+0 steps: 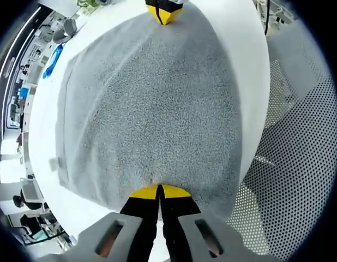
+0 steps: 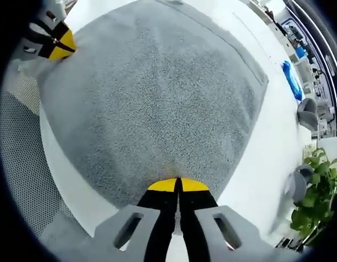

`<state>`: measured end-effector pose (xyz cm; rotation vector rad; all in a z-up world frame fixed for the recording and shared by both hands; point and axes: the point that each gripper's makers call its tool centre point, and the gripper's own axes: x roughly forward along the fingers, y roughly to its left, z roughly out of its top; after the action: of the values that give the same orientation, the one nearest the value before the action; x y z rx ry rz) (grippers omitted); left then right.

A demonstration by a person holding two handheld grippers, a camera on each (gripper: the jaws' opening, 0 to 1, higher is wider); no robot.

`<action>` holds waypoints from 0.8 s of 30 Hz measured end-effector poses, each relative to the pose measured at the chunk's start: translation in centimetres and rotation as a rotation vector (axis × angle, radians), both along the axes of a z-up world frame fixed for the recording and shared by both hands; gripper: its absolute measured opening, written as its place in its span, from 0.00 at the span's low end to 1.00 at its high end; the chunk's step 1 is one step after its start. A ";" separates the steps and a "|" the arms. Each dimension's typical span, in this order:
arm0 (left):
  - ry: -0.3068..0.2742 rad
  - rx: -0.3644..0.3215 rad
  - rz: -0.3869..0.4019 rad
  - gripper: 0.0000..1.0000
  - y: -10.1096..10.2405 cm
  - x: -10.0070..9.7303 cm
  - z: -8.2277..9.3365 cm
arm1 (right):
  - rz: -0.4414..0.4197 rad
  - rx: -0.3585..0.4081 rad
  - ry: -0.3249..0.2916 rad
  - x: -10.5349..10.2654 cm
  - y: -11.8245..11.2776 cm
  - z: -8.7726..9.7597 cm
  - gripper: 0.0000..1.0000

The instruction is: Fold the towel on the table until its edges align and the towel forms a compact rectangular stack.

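White table point(image 1: 250, 49): both claws pinch towel point(image 1: 152, 103) edge.

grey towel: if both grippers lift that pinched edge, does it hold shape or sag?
Likely sags: the towel lies limp and flat on the white table, with no stiff creases. Its looped pile should grip well, not slip. The left gripper and right gripper look shut on one edge, so the middle probably droops.

Your left gripper point(image 1: 159, 190) has its yellow-tipped jaws pressed together, pinching the near edge of the towel point(image 1: 152, 109). Your right gripper point(image 2: 178, 184) is likewise clamped tight on the towel's edge, jaws meeting at the tips. Each gripper shows at the far corner of the other's view.
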<state>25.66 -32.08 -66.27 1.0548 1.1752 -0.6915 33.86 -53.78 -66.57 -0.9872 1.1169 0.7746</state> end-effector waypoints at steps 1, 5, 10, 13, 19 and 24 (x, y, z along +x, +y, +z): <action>-0.002 -0.002 0.003 0.01 0.0 0.0 0.0 | -0.005 0.006 0.002 -0.1 0.0 0.0 0.00; -0.014 0.007 -0.020 0.01 0.3 0.1 0.0 | -0.034 0.029 0.029 -0.6 0.0 -0.1 0.00; -0.013 0.017 -0.005 0.01 0.4 0.3 0.0 | -0.042 0.048 0.012 -1.0 0.1 0.0 0.00; -0.017 0.014 -0.014 0.01 0.6 0.4 0.0 | -0.044 0.052 0.016 -1.2 0.1 -0.1 0.00; -0.019 0.011 0.010 0.01 1.0 0.8 0.0 | -0.065 0.082 0.016 -1.7 0.2 -0.1 0.00; -0.020 0.023 -0.004 0.01 1.4 1.0 0.0 | -0.083 0.109 0.034 -2.5 0.3 -0.1 0.00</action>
<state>26.66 -30.72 -66.29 1.0809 1.1668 -0.6705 31.39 -53.45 -66.64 -0.8341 1.1258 0.7787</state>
